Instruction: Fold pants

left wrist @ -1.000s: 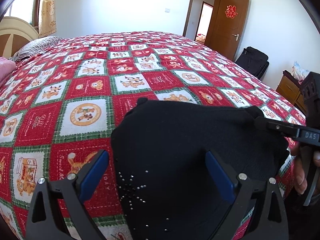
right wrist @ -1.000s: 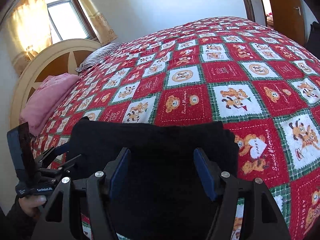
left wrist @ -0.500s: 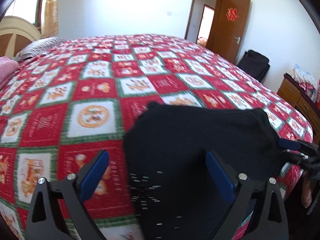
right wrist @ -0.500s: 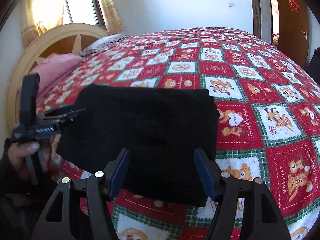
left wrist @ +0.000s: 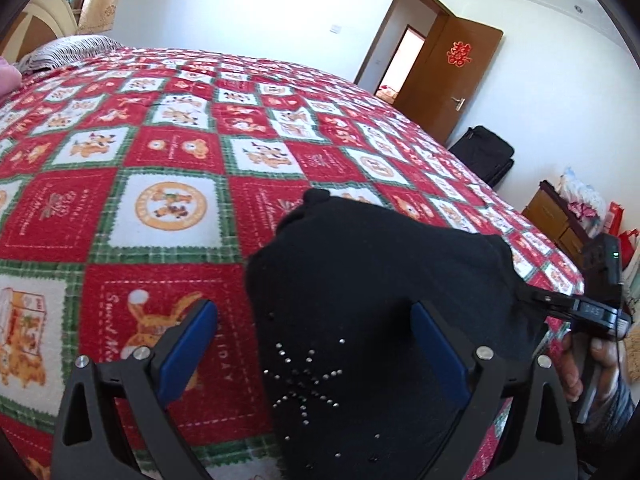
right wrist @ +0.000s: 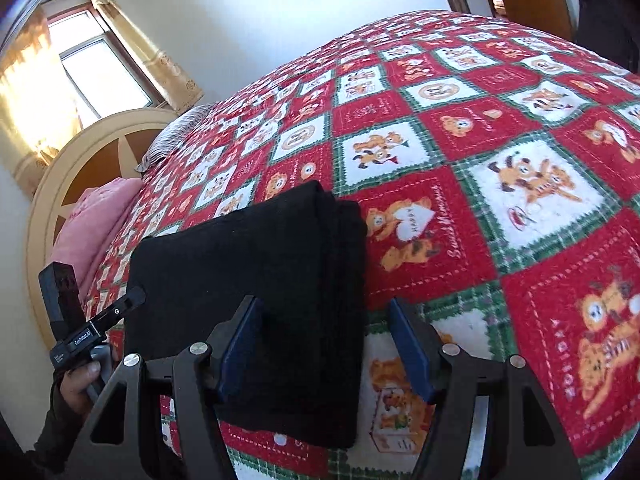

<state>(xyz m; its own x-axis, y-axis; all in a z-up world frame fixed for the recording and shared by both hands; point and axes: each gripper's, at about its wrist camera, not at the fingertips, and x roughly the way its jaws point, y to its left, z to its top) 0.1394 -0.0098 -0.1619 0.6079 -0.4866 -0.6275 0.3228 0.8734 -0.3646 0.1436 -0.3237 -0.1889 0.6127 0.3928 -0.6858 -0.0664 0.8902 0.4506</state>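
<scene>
The black pants (left wrist: 372, 300) lie folded in a thick rectangle near the bed's front edge, with small studs on the near part; they also show in the right wrist view (right wrist: 256, 280). My left gripper (left wrist: 316, 344) is open and empty, just above the pants' near left part. My right gripper (right wrist: 326, 344) is open and empty at the pants' right edge. The other gripper shows at each view's side, the right one (left wrist: 560, 304) and the left one (right wrist: 120, 308), each close to a side edge of the pants.
The bed carries a red, white and green patchwork quilt (left wrist: 168, 160). A pink pillow (right wrist: 92, 224) and a wooden headboard (right wrist: 92, 148) are at the far end. A brown door (left wrist: 452, 76), a black bag (left wrist: 484, 152) and a wooden cabinet (left wrist: 552, 216) stand to the right.
Both grippers have drawn back and turned a little; the right one shifted toward the pants' right edge. The pants lie still and both grippers stay open.
</scene>
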